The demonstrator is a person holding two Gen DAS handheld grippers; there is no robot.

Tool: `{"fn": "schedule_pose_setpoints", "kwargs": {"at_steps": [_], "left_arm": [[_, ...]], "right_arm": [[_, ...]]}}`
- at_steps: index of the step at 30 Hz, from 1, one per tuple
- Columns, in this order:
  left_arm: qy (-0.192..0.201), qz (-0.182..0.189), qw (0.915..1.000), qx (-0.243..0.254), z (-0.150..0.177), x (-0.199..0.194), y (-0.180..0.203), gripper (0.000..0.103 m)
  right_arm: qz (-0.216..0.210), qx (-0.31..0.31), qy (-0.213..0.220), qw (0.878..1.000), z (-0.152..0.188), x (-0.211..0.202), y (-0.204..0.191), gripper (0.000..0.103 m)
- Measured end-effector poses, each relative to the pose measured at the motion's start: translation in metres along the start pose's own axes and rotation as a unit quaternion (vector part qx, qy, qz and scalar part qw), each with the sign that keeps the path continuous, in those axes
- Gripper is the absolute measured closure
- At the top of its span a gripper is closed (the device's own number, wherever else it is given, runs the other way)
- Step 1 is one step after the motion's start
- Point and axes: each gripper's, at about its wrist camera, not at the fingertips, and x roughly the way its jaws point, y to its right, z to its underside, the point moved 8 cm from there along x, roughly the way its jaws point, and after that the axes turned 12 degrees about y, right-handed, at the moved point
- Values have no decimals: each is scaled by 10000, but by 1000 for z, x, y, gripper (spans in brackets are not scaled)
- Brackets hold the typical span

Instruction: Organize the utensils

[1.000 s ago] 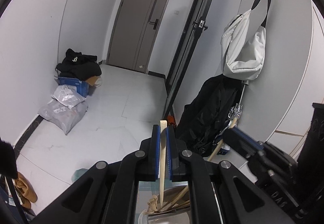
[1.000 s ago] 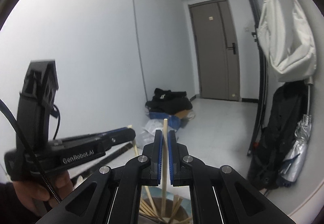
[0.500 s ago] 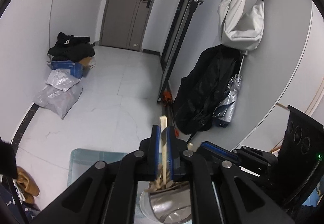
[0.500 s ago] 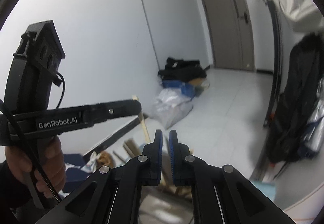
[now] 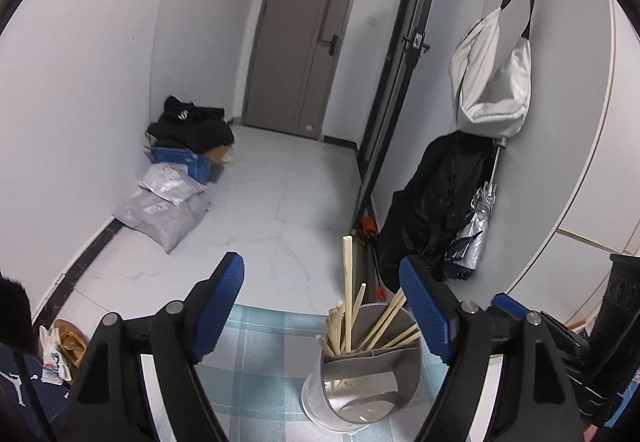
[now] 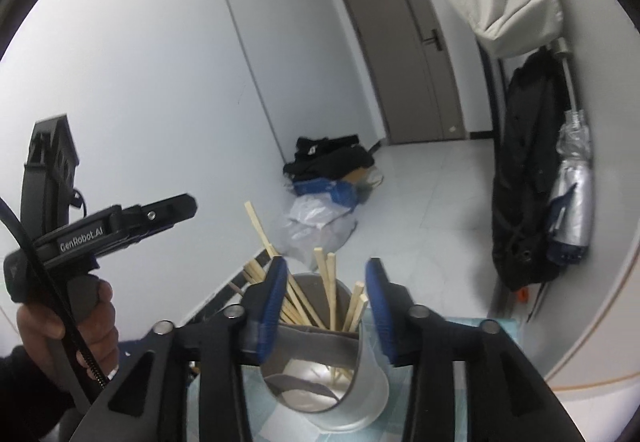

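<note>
Both tools, left tool (image 5: 320,298) and right tool (image 6: 327,298), hover spread and empty above the metal holder (image 5: 362,382); chopsticks (image 5: 349,306) stand inside it, so sorting looks nearly finished.

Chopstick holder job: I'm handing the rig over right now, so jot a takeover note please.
Left gripper: open, empty, beside the metal holder.
Right gripper: open, empty, straddling the holder's rim.
Wooden chopsticks stand in the holder's rear compartment on the checked cloth.
Done: the chopsticks in view are in the holder.
Left: no loose utensils in view; check outside the frames.
</note>
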Motion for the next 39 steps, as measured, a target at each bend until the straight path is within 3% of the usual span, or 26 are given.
{"fn": "schedule_pose_setpoints", "kwargs": {"at_steps": [6,10,13,17,39], "left_arm": [[280,-251,9992,105,-5,-27,1,12],[397,-336,9986,104,-5,-41,1,11],[499,-379,9980,121,-5,-53,2,11],[678,-470,9964,196,-5,-65,2,2],[732,-663,9946,310,36,-82,7,2]], "right_arm": [[120,8,180,9998,-7,-32,-11,50],[120,39,331,9994,-11,-49,-21,34],[140,84,427,9990,-13,-60,-25,32],[166,86,491,9986,-12,-70,-31,32],[452,-369,766,9954,12,-99,-37,13]]}}
